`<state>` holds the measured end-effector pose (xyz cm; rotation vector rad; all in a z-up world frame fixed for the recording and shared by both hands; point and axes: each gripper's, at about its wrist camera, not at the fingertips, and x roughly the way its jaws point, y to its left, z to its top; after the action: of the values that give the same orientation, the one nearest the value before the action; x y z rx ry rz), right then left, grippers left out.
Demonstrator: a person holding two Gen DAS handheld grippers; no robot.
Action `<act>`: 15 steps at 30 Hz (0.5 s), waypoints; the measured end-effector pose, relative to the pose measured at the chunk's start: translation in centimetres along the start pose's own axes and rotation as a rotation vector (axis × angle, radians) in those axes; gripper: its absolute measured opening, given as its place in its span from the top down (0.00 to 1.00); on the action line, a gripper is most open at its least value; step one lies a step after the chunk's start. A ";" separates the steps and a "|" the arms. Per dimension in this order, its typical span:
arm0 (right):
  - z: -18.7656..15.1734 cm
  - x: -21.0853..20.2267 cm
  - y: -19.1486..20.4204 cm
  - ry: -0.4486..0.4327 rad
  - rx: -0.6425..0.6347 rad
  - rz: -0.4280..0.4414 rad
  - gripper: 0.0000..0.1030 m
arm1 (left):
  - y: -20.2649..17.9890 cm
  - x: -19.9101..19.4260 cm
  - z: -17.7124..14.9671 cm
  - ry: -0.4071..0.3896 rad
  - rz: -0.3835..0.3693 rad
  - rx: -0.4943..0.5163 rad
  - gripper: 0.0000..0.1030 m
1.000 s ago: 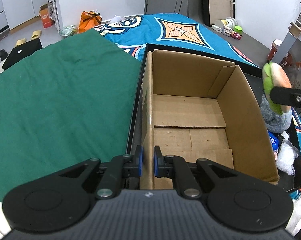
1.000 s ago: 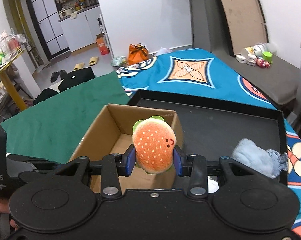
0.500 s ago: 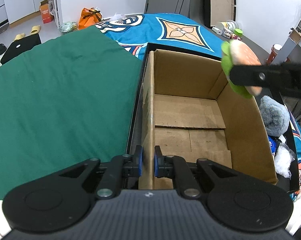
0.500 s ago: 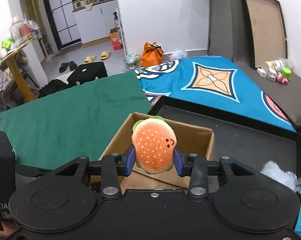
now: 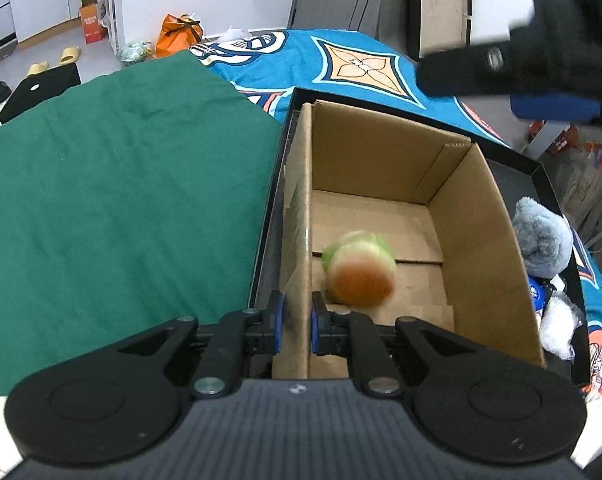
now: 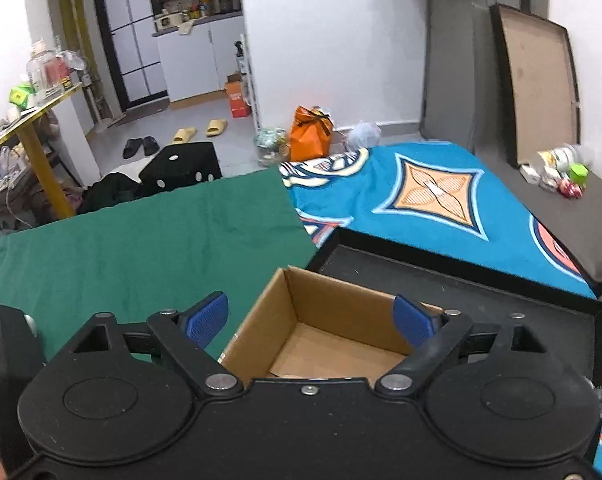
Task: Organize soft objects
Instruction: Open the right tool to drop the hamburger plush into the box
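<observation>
The right gripper point(image 6: 311, 318) has just sprung its jaws wide with nothing left between them, where a moment ago they clamped the burger plush point(image 5: 359, 274); the toy now shows blurred at the lower middle of the left wrist view, inside the cardboard box point(image 5: 473, 216) near its left wall, either landing or just landed on the floor flaps. In that same view the right gripper hangs blurred at the upper right, above the box. The left gripper point(image 5: 295, 326) sits narrow at the bottom centre, pinched on the box's left wall as before, steadying it. So one soft object looks delivered. A grey-blue plush point(image 5: 543, 246) lies outside the box at the right edge, on the black tray point(image 5: 541, 168), and is likely the next thing to collect, with the box held in place
</observation>
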<state>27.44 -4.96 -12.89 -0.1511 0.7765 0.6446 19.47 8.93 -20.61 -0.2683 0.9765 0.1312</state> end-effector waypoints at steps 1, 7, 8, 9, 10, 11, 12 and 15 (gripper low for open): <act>-0.1 0.0 -0.4 0.006 0.009 -0.007 0.13 | -0.2 -0.1 0.0 -0.007 0.010 0.007 0.88; -1.5 -0.9 -2.5 0.028 0.057 -0.048 0.13 | -0.7 -0.2 0.1 -0.002 0.025 0.015 0.86; -1.8 -1.0 -2.9 0.032 0.063 -0.054 0.13 | -0.7 -0.2 0.2 0.001 0.028 0.013 0.85; -2.1 -1.2 -3.3 0.034 0.069 -0.059 0.13 | -0.8 -0.2 0.3 0.004 0.035 0.011 0.85; -2.4 -1.4 -3.6 0.036 0.074 -0.064 0.13 | -0.8 -0.2 0.3 0.006 0.040 0.011 0.82; -2.7 -1.7 -4.0 0.039 0.081 -0.070 0.13 | -0.9 -0.3 0.4 0.006 0.044 0.013 0.77; -3.0 -2.0 -4.5 0.042 0.090 -0.076 0.13 | -1.0 -0.3 0.4 0.004 0.048 0.015 0.73; -3.9 -2.7 -5.9 0.049 0.116 -0.097 0.13 | -1.5 -0.6 0.4 0.000 0.069 0.031 0.56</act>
<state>27.09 -12.36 -14.37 -0.0980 0.8468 0.5043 19.80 7.65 -19.66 -0.2065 0.9875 0.1787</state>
